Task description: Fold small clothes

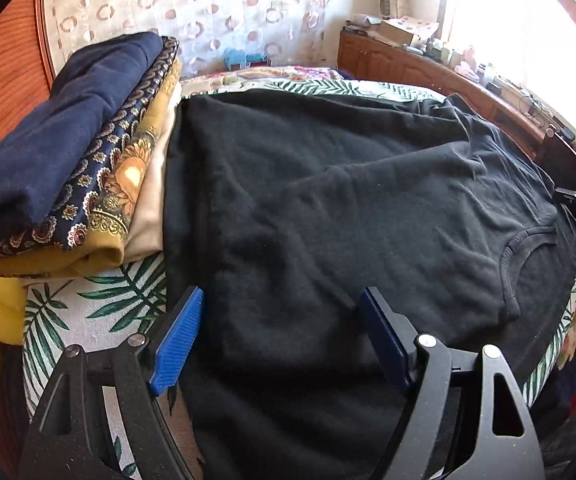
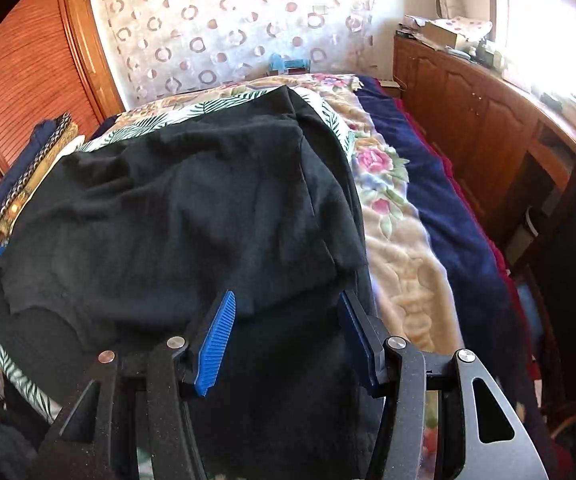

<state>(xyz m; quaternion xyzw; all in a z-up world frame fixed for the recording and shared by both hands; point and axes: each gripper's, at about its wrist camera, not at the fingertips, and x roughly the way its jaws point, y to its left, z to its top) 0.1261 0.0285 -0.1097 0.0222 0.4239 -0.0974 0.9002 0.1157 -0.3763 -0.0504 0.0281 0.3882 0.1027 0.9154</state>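
black shirt [image 1: 328, 200] spread flat on bed [image 1: 87, 312] | left gripper [image 1: 279, 304] jaws spread, empty | right gripper [image 2: 288, 312] jaws spread over sleeve | folded pile [image 1: 67, 152] close (left view only)

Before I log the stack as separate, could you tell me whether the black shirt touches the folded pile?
Touching: the left wrist view shows the black shirt edge against the folded pile.

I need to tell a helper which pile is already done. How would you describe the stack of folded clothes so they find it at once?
Start at the bed with the palm-leaf sheet, where a black T-shirt lies spread out. Beside the shirt, against the reddish wooden slatted wall, sits the stack of folded clothes. It is the only neat pile: a plain navy piece on top, then patterned navy, mustard and cream layers.
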